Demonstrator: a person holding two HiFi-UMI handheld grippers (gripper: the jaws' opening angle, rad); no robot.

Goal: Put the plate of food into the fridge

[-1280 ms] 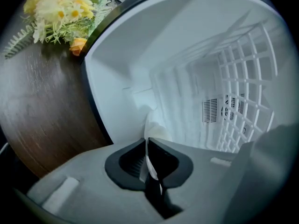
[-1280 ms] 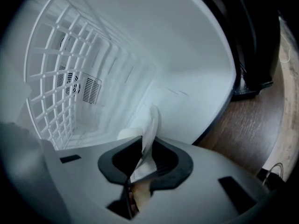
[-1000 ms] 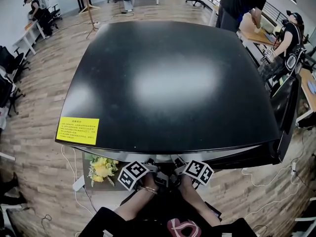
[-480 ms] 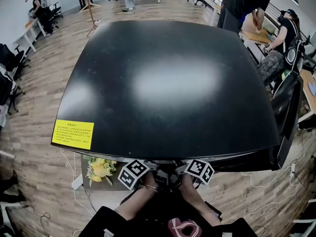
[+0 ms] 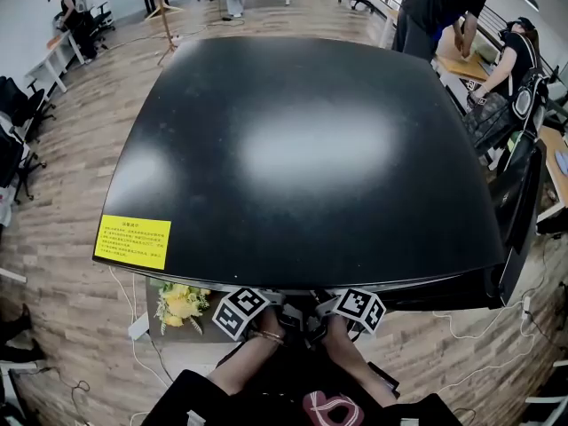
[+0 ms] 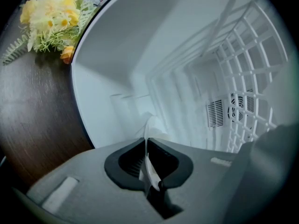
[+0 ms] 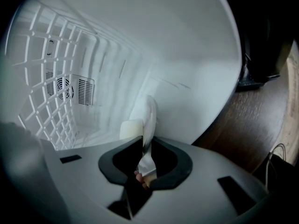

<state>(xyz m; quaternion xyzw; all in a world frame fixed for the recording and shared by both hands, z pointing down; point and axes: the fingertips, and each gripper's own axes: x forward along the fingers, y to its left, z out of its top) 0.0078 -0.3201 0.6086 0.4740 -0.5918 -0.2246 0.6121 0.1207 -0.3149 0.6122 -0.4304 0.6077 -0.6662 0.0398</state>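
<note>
On plate, right gripper freshly tighter

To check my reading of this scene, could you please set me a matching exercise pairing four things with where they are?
1. yellow rectangular paper sticker
2. bunch of yellow flowers
3. white wire rack
4. thin white plate rim

A. inside the white fridge compartment, beside the fan vent
B. near left corner of the glossy black fridge top
C. outside that compartment, on dark wood
D. edge-on, reaching into that compartment

Pairs: 1-B, 2-C, 3-A, 4-D
</note>
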